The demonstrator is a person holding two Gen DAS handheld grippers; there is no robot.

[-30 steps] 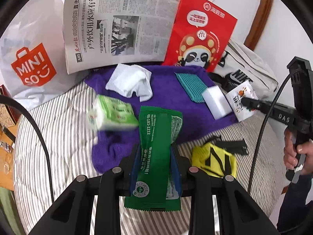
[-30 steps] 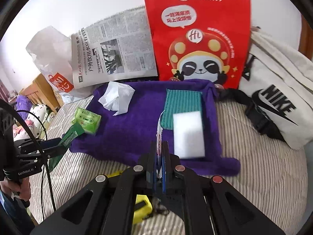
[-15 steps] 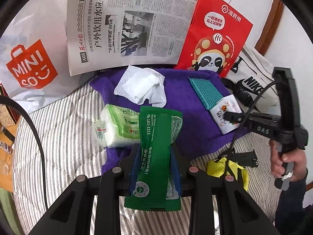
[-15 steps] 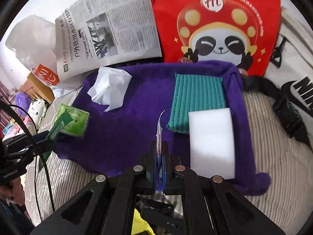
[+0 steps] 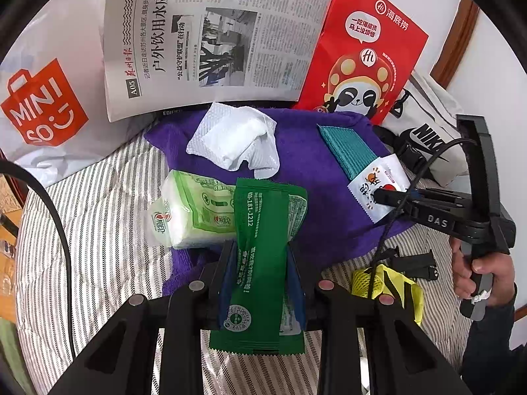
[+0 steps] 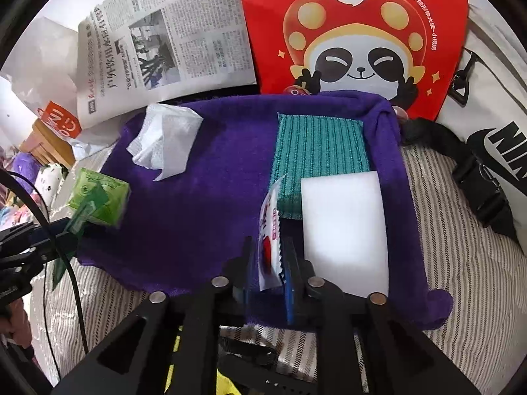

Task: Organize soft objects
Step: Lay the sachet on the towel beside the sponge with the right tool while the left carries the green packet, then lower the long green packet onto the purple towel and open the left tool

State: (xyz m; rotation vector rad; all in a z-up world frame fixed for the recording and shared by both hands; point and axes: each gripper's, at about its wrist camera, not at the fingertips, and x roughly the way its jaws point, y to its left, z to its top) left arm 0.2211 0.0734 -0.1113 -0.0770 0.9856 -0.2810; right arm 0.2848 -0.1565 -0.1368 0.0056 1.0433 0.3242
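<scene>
My left fingers [image 5: 262, 276] clench a green packet [image 5: 263, 263], its long axis running along them, far end pointing at the purple towel [image 5: 316, 177] and lying over a green tissue pack [image 5: 194, 210]. My right fingers [image 6: 267, 256] are opening around a white sachet [image 6: 270, 240]; it stands on edge between them, long axis pointing away toward the teal cloth [image 6: 319, 151], perhaps leaning on the right pad. Beside it on the towel lie a white sponge [image 6: 346, 230] and a crumpled tissue [image 6: 164, 138]. The towel covers a striped bed [image 5: 98, 230].
</scene>
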